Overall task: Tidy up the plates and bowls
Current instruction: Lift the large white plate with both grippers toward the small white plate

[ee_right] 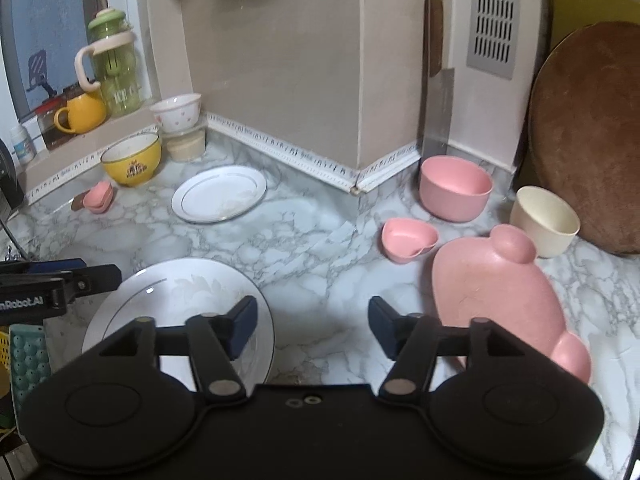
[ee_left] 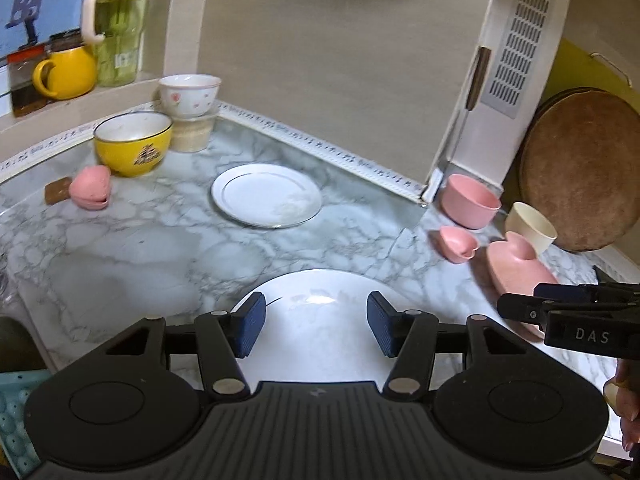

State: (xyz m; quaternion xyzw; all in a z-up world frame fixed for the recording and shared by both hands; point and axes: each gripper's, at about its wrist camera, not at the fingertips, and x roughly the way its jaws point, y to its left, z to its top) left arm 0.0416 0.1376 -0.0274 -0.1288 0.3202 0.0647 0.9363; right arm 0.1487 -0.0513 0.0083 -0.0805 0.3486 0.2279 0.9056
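My left gripper (ee_left: 316,320) stands open above a large white plate (ee_left: 320,360) on the marble counter, with nothing between its blue pads. My right gripper (ee_right: 312,320) is open too, over bare marble between that white plate (ee_right: 180,296) and a pink eared plate (ee_right: 492,296). A smaller white plate (ee_right: 219,194) lies further back. At the back left are a yellow bowl (ee_left: 134,144), a white heart-patterned bowl (ee_left: 189,94) on a tub, and small stacked pink dishes (ee_left: 90,188). On the right are a pink bowl (ee_right: 456,188), a pink heart dish (ee_right: 408,240) and a cream cup (ee_right: 546,220).
A round wooden board (ee_right: 588,140) leans on the right wall, with a cleaver (ee_right: 438,112) standing against the corner. On the window ledge are a green bottle (ee_right: 116,68) and a yellow mug (ee_right: 82,114). A teal tray (ee_right: 28,356) lies at the near left.
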